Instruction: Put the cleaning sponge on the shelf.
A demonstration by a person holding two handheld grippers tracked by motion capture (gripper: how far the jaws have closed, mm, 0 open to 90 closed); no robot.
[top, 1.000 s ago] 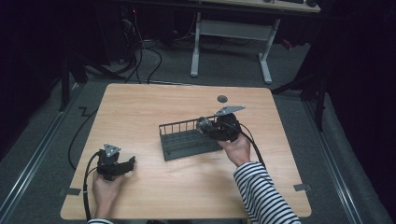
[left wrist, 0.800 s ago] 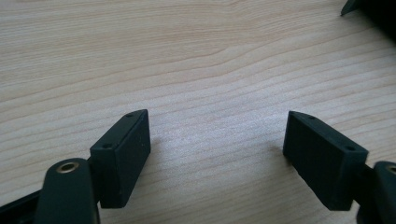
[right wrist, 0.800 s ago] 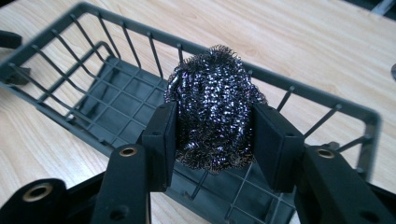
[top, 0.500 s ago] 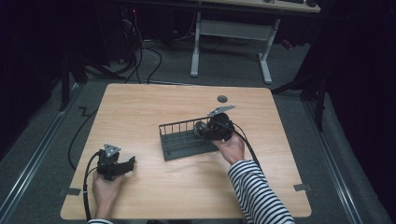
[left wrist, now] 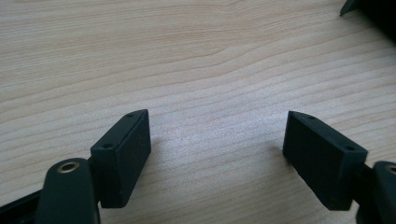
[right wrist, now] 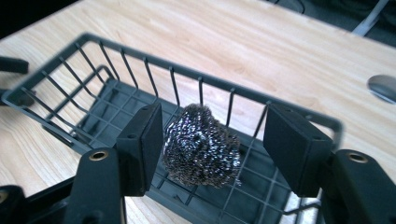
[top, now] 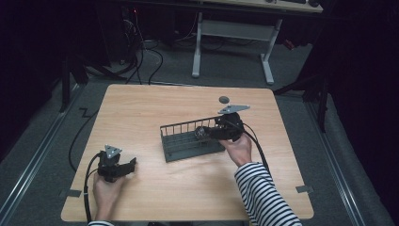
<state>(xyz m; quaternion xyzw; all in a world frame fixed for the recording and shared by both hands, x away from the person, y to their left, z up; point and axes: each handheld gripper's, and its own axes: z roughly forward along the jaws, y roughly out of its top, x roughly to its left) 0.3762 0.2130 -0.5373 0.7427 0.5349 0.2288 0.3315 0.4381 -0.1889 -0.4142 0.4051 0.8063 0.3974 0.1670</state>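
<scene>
A dark grey wire basket (top: pixel 188 126) stands at the middle of the wooden table (top: pixel 155 101). A steel-wool scourer (right wrist: pixel 201 142) lies in its right end (top: pixel 201 133). My right gripper (right wrist: pixel 215 140) reaches over the basket's (right wrist: pixel 116 49) right end (top: pixel 207 133). Its jaws have just been opening. The scourer sits between them; the left pad (right wrist: pixel 142 140) is at its side and the right pad (right wrist: pixel 292 147) stands clear. My left gripper (top: pixel 129 165) rests low at the front left, open on bare wood (left wrist: pixel 217 149).
A small dark round disc (top: pixel 224 99) lies on the table behind the basket, also seen at the right edge (right wrist: pixel 383 87). Cables trail from both grippers. Beyond the far edge stand white desk legs (top: pixel 197 47) and floor cables.
The right gripper has shifted slightly left over the basket's end, with the scourer now lying in the basket. The left hand has stayed put.
</scene>
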